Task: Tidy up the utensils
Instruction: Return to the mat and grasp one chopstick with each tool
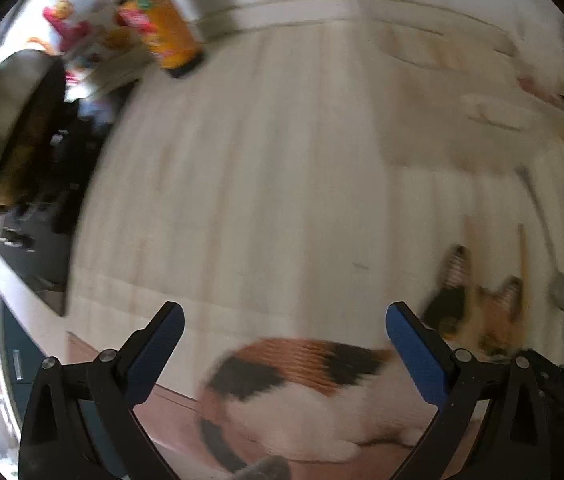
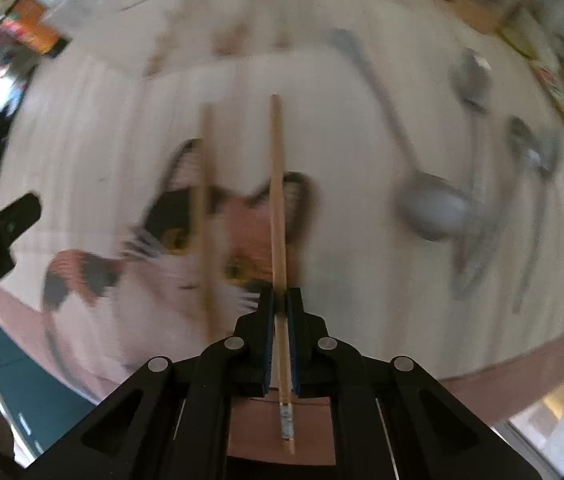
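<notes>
My right gripper (image 2: 280, 300) is shut on a wooden chopstick (image 2: 277, 184) that points forward above the light table (image 2: 81, 128). A second chopstick (image 2: 204, 208) lies on the table just left of it. Several metal spoons (image 2: 432, 208) lie to the right, blurred. My left gripper (image 1: 284, 320) is open and empty above the table's near edge (image 1: 241, 200). The chopsticks (image 1: 522, 256) and spoons (image 1: 562, 292) show faintly at the right of the left wrist view.
A calico cat (image 2: 185, 248) stands at the table's near edge, its head under the chopsticks; its back (image 1: 302, 384) is between my left fingers. An orange canister (image 1: 167, 28) stands far left. A pale tray (image 1: 442, 92) lies far right.
</notes>
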